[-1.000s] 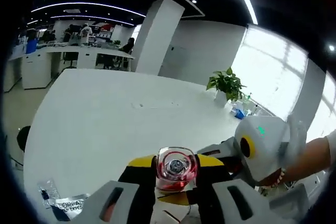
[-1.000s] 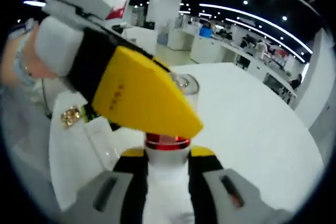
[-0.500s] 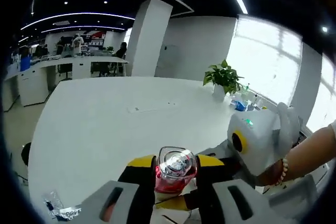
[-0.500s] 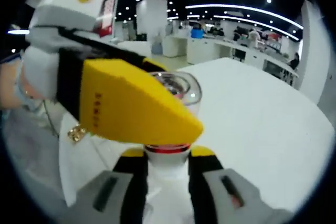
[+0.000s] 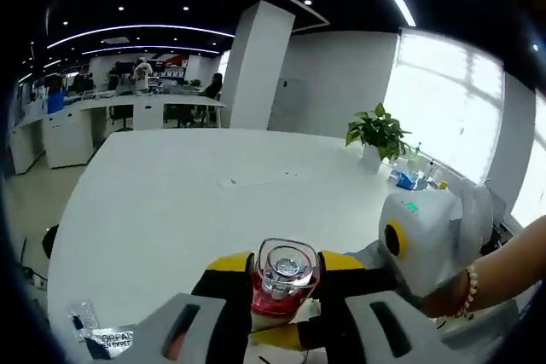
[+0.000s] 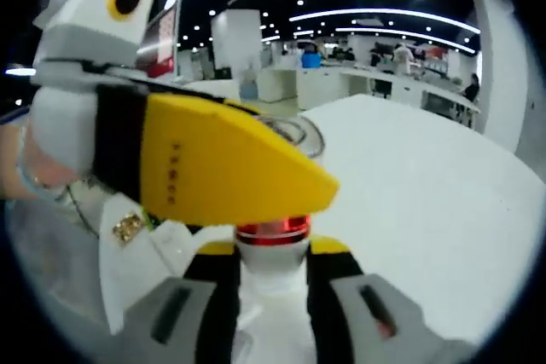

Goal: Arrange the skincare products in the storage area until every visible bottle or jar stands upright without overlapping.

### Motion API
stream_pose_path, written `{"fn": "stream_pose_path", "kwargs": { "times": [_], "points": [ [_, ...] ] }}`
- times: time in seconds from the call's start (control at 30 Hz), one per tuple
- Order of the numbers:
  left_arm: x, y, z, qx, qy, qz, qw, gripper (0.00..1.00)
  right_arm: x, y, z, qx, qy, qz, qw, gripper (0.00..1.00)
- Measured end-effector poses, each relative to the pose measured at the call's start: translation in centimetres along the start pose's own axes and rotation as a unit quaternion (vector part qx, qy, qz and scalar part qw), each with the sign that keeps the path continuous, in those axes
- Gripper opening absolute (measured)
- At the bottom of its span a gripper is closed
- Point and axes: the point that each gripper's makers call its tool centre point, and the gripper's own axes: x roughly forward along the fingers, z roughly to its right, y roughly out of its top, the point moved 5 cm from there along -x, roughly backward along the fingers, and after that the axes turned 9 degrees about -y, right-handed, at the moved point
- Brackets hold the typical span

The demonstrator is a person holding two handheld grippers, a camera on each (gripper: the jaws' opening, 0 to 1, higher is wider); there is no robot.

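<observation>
Between my left gripper's (image 5: pixel 284 296) yellow-padded jaws I see a bottle's clear cap (image 5: pixel 286 266) with its red collar, clamped tight from both sides. Just right of the cap, the right gripper (image 5: pixel 422 245) comes in with a gloved hand behind it. From the right gripper view, my right gripper (image 6: pixel 271 274) is closed on the white bottle (image 6: pixel 271 296) just below that red collar, while the left gripper's yellow jaw crosses over the cap. Beyond the bottle spreads a white table (image 5: pixel 188 185); left of the bottle lies a sachet (image 5: pixel 107 340), and far off stands a plant (image 5: pixel 378 134).
</observation>
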Motion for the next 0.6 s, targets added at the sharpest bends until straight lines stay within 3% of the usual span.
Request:
{"fn": "stream_pose_path", "kwargs": {
  "times": [0.2,0.5,0.57,0.6],
  "points": [
    [-0.4,-0.4,0.2,0.003,0.010,0.019,0.9998,0.28,-0.2,-0.2,-0.3,0.014,-0.020,0.011,0.9996,0.27],
    [-0.7,-0.5,0.1,-0.001,0.008,0.024,0.9997,0.30,-0.5,-0.2,-1.0,0.011,-0.054,0.004,0.9985,0.26],
    [-1.2,-0.6,0.1,-0.016,-0.004,0.031,0.9994,0.30,-0.5,-0.2,-1.2,0.007,-0.060,0.002,0.9982,0.26],
    [-1.6,-0.3,0.2,-0.040,-0.014,0.051,0.9978,0.31,-0.5,-0.2,-1.1,0.015,-0.070,0.001,0.9974,0.27]
  ]
}}
